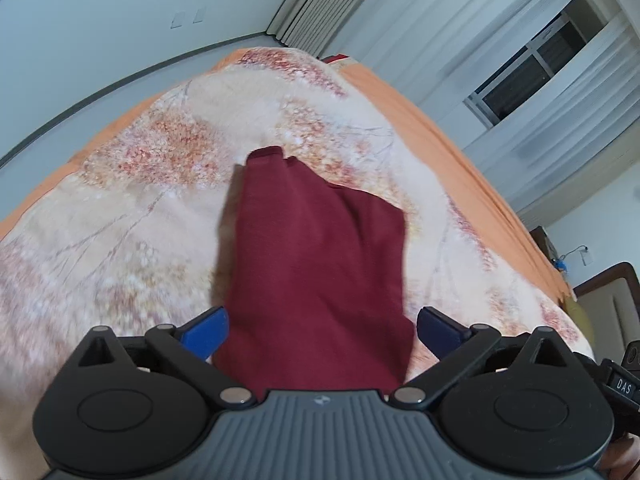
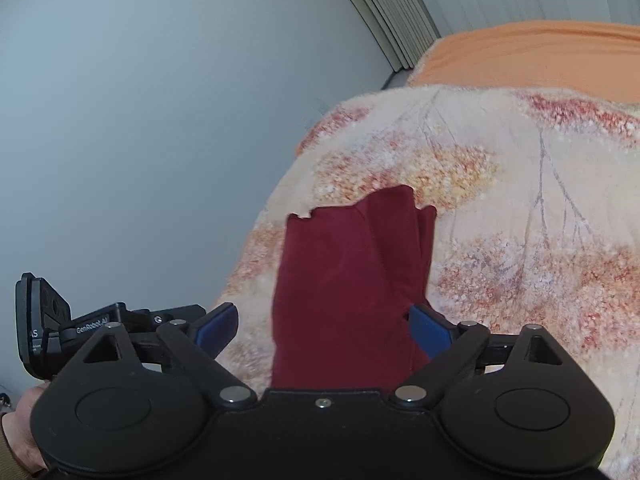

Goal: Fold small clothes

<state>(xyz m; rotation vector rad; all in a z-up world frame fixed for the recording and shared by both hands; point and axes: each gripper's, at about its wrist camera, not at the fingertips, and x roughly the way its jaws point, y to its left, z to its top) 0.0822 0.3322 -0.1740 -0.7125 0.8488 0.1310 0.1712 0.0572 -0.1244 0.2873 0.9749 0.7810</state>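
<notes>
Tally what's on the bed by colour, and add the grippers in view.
Maroon garment: 1
Floral cream-and-red blanket: 1
Orange sheet: 1
Grippers, both with jaws open: 2, left gripper and right gripper
Total: 5

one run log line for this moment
left hand-held gripper: open | right hand-held gripper: open | maroon garment: folded, on floral blanket

We see soft daylight from the curtained window (image 1: 560, 60), with a faint shadow left of the maroon garment (image 1: 320, 248). Fisheye distortion bends the wall edges, and motion blur smears the blanket (image 1: 100, 220) in both views.
</notes>
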